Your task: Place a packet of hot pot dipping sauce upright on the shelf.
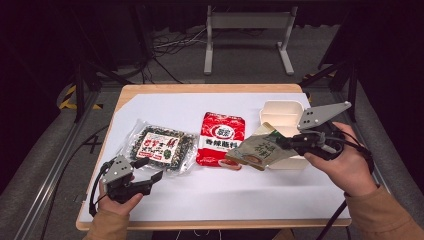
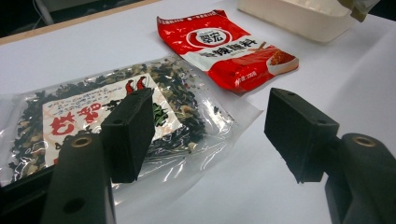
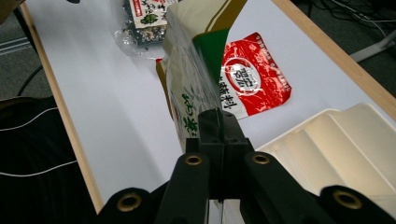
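In the high view, your right gripper (image 1: 286,143) pinches the green and tan packet (image 1: 260,150) by 1 edge, so it hangs over the near left corner of the white tray (image 1: 282,111) at the right, and a thin grip like that could let it slide out and land on the red packet (image 1: 221,138). In the left gripper view, your left gripper (image 2: 210,135) stands wide and empty just near of the clear seaweed bag (image 2: 107,116), whose slick film could skid away. In the right gripper view, the jaws are clamped flat on the packet's edge, and a quick swing could tear it free.
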